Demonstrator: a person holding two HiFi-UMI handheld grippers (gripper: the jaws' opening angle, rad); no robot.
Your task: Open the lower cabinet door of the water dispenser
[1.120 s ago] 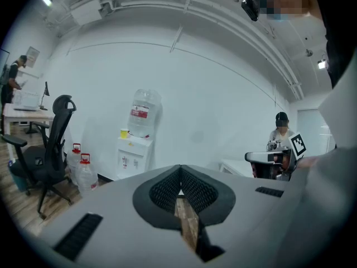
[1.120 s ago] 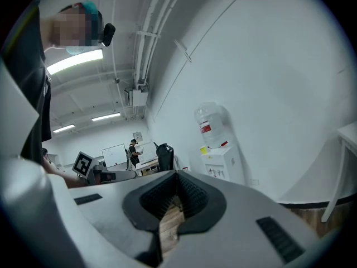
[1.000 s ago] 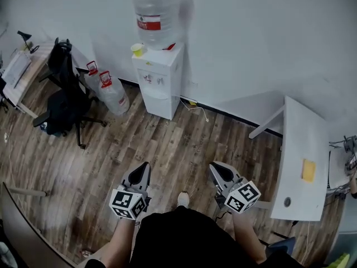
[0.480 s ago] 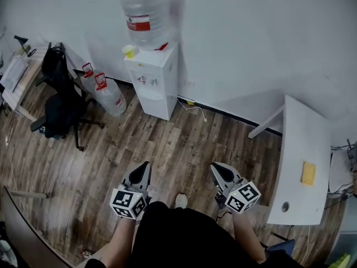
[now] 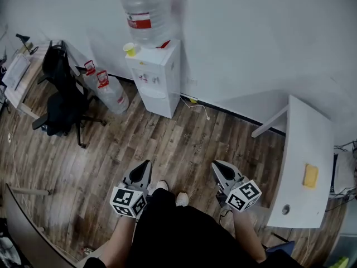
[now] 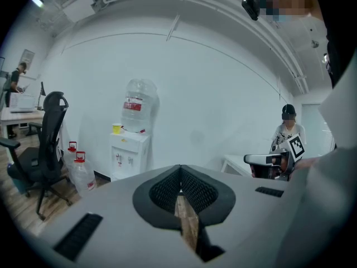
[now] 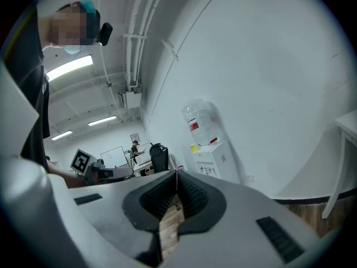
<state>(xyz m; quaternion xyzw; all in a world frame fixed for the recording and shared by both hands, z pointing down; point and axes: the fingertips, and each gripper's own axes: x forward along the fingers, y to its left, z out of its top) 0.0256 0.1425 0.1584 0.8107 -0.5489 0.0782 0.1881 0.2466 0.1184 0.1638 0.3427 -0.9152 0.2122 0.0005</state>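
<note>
1. While the person is edging forward, the dispenser (image 5: 153, 77) is standing well ahead against the wall, its door (image 5: 157, 103) closed.
2. The left gripper (image 5: 146, 164) and right gripper (image 5: 215, 164) are keeping jaws together, empty.

The left hand-held gripper (image 5: 146, 164) has its jaws closed together with nothing between them, tips angled slightly downward. The right hand-held gripper (image 5: 215, 164) is in the same condition: closed, empty. Both are held side by side, apart, ahead of the torso, on bare forearms (image 5: 120, 242).
</note>
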